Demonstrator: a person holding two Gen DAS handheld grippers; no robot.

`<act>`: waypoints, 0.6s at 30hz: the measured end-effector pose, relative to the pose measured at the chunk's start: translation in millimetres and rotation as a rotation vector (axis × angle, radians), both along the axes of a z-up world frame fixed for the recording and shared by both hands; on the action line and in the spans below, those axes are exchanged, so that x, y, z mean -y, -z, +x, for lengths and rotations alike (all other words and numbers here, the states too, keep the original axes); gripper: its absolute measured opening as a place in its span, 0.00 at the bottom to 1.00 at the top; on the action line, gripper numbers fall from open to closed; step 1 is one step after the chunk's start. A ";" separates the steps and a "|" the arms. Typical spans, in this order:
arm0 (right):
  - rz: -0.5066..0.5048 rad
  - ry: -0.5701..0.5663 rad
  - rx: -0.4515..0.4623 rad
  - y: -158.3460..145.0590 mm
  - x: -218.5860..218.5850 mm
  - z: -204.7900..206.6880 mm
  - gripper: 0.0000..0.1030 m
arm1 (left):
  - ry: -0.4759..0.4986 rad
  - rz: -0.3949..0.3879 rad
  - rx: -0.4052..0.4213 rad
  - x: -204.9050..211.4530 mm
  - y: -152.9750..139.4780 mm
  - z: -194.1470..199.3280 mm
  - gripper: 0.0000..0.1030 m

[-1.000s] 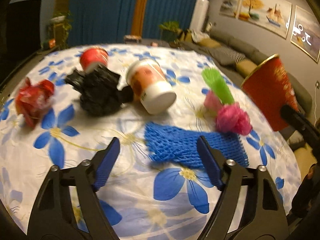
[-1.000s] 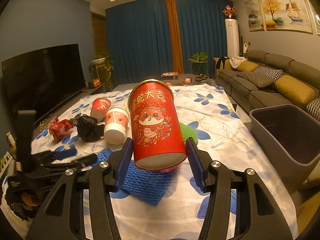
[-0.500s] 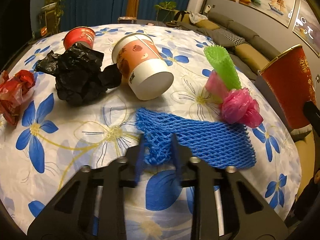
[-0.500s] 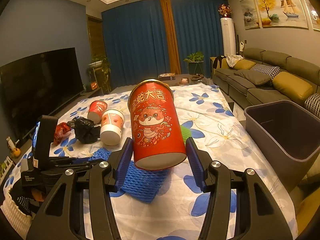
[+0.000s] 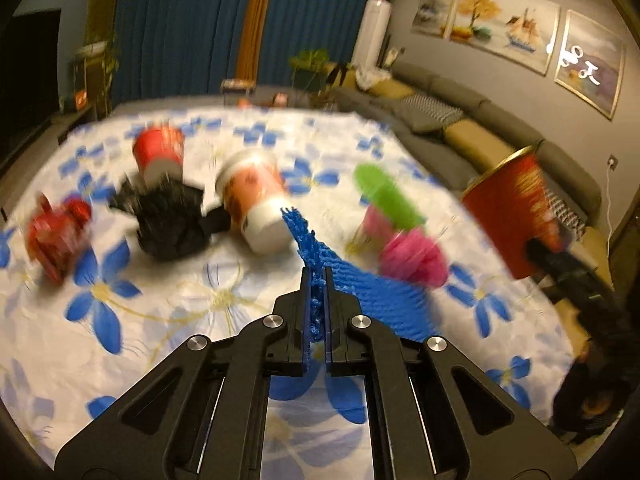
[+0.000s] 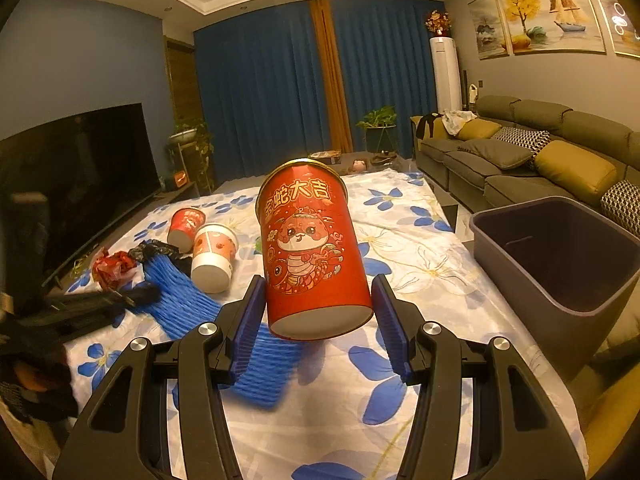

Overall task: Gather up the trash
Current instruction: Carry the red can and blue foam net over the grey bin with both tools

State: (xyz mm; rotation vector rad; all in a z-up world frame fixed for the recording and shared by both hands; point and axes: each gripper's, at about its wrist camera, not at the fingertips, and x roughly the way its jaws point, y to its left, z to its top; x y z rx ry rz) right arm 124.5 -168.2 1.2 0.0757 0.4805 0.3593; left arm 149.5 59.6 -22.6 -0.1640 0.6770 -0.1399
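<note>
My left gripper [image 5: 316,280] is shut on the edge of a blue foam net [image 5: 372,296], which hangs lifted off the flowered cloth [image 5: 168,312]. The same net [image 6: 188,304] shows at lower left in the right wrist view, with the left gripper [image 6: 132,294] on it. My right gripper [image 6: 318,304] is shut on a tall red canister [image 6: 310,248] with a cartoon snake print, held above the cloth. That canister [image 5: 516,216] appears at the right of the left wrist view.
On the cloth lie a red cup [image 5: 160,152], a white and orange cup [image 5: 256,200], a black bag [image 5: 168,216], a red wrapper [image 5: 56,232], a green net [image 5: 384,196] and a pink net [image 5: 412,256]. A grey bin [image 6: 560,264] stands right, before a sofa [image 6: 540,148].
The left jaws closed from wide open onto the blue net's edge, then rose with it, pulling the net up off the cloth. The right gripper kept the canister still.
</note>
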 end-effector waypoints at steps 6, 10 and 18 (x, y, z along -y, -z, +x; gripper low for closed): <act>0.015 0.013 0.006 -1.4 7.3 -5.5 0.52 | 0.006 0.007 0.141 3.4 -49.0 -24.9 0.04; 0.022 0.022 0.016 -4.2 11.7 -9.3 0.52 | 0.021 0.024 0.179 11.5 -64.2 -26.2 0.04; 0.030 0.062 0.033 -7.9 26.8 -13.6 0.52 | 0.076 0.033 0.203 43.1 -74.9 -19.0 0.04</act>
